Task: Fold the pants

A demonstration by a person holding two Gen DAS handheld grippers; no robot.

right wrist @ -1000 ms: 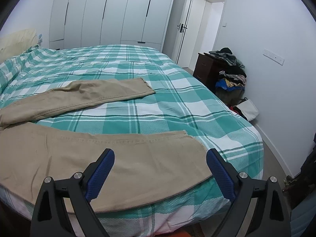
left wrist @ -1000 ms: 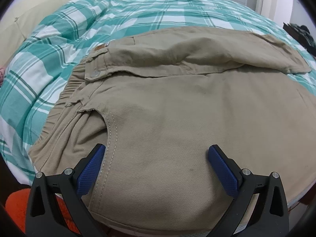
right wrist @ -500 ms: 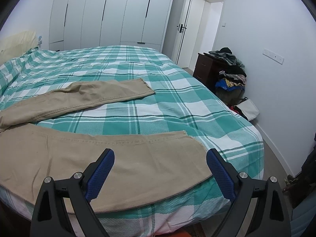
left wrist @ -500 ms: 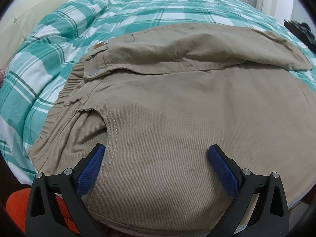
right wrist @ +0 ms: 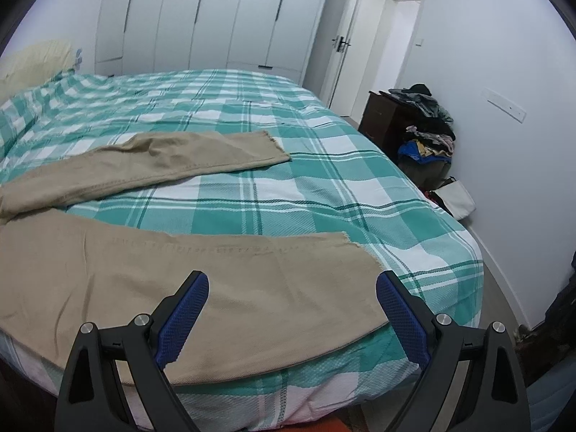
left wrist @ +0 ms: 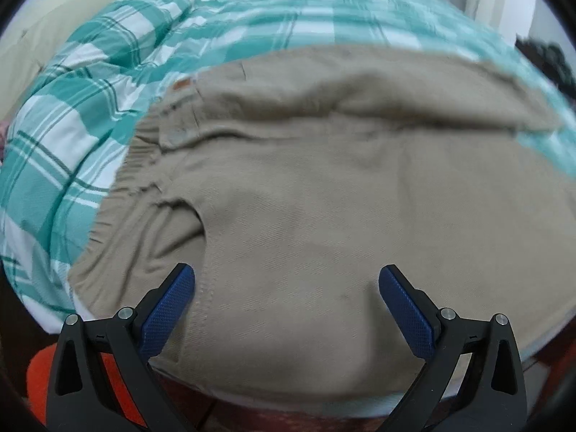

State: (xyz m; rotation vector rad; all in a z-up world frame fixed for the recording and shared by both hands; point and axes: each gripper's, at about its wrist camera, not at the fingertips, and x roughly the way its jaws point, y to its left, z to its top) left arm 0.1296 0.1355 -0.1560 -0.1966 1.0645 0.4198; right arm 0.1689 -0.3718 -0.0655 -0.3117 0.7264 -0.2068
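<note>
Khaki pants (left wrist: 324,198) lie spread on a green and white checked bed (left wrist: 90,82). The waistband and pocket end fills the left wrist view. My left gripper (left wrist: 286,284) is open and empty just above the near hip area. In the right wrist view the near leg (right wrist: 216,280) runs along the bed's front edge. The far leg (right wrist: 162,165) angles away toward the middle of the bed. My right gripper (right wrist: 291,293) is open and empty above the near leg, close to its hem (right wrist: 363,262).
A dark nightstand (right wrist: 381,126) piled with clothes stands right of the bed by the wall. White wardrobes (right wrist: 216,18) and a door are behind. A pale pillow (right wrist: 32,61) lies at the far left. An orange object (left wrist: 39,378) shows below the bed edge.
The left wrist view has shifted slightly and blurred with motion; the pants sit a little lower in frame. The right gripper has barely moved. Both stay open.
</note>
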